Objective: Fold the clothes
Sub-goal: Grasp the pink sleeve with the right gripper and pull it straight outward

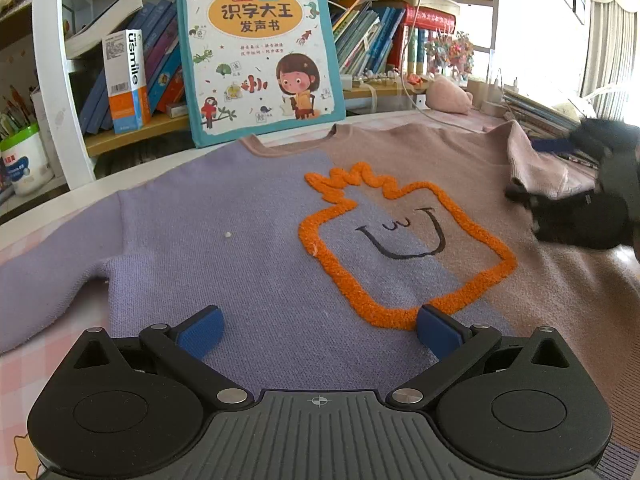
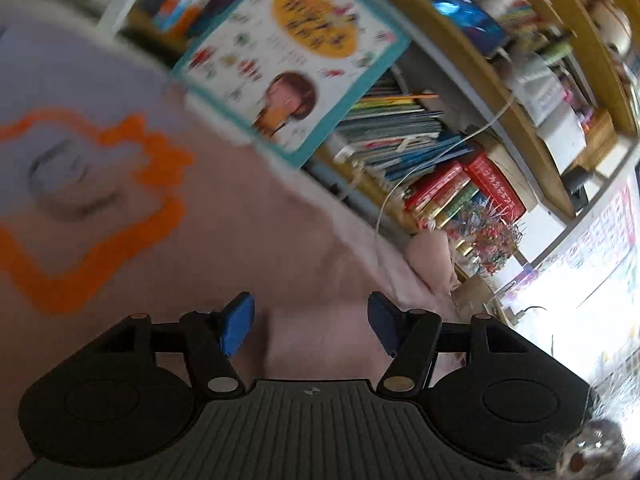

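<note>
A sweater point(image 1: 260, 240), purple on the left half and dusty pink on the right, lies face up on the table with an orange fuzzy outline and a smiling face on its chest. My left gripper point(image 1: 318, 332) is open and empty, low over the sweater's hem. The right gripper shows in the left wrist view point(image 1: 572, 200) at the sweater's right side, where the pink sleeve point(image 1: 536, 164) is bunched between its fingers. In the blurred right wrist view the right gripper point(image 2: 310, 328) has its blue pads apart over pink fabric point(image 2: 280, 264).
A children's book point(image 1: 260, 48) leans against the bookshelf point(image 1: 132, 132) just behind the collar. A white usmile box point(image 1: 124, 80) and a white tub point(image 1: 24, 160) stand at the left. A pink plush point(image 1: 448, 96) and a white cable point(image 1: 416, 60) lie at the back right.
</note>
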A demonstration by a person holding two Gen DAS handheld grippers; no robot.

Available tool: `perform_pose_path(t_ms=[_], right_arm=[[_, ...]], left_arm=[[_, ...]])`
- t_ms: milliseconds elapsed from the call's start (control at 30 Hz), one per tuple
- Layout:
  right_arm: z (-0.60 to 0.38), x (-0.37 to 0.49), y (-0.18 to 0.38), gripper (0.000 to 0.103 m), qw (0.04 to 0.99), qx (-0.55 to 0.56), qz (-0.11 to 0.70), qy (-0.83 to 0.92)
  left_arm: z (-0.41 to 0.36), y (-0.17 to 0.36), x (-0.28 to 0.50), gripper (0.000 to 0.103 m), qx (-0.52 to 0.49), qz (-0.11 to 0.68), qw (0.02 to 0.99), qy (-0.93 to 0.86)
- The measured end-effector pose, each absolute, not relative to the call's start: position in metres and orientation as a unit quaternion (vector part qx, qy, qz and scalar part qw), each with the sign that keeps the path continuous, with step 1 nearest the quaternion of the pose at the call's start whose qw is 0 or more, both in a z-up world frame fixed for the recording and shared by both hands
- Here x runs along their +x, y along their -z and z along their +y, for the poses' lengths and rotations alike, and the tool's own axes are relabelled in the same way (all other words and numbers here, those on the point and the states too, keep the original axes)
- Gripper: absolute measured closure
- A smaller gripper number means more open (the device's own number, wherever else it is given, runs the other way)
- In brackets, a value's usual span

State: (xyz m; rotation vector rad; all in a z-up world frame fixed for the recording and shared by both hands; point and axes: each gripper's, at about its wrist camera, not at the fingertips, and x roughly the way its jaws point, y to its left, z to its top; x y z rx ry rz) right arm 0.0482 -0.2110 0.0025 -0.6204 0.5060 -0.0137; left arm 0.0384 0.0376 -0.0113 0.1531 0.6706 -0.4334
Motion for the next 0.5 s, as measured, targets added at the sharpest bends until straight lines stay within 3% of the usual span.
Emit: perform_pose_path(t_ms=[233,267,300,400,500], right_arm=[[-0.221,0.036,0.009,0.054,0.919,-0.278,0.280,0.017],[-0.223,0.038,0.009,0.066,0.917,-0.282,0.282,0.025],[-0.226,0.042,0.009,0.071,0.913,-0.293,0.281,0.037],[-0.260,0.055,-0.004,0.069,0.888,-0.354,0.219,0.195],[-0.314,0.062,-0.033,0.064,0.870,-0.322,0.191,0.322]], left_arm=[[0.038,0.011,0.038,0.000,0.074,0.326,0.918,0.211],[0.038,0.011,0.038,0.000,0.074,0.326,0.919,0.211],[0.037,0.011,0.038,0.000,0.074,0.326,0.919,0.211],[0.037,0.011,0.039,0.000,0.074,0.327,0.918,0.210],[0.037,0.011,0.039,0.000,0.075,0.327,0.918,0.210]])
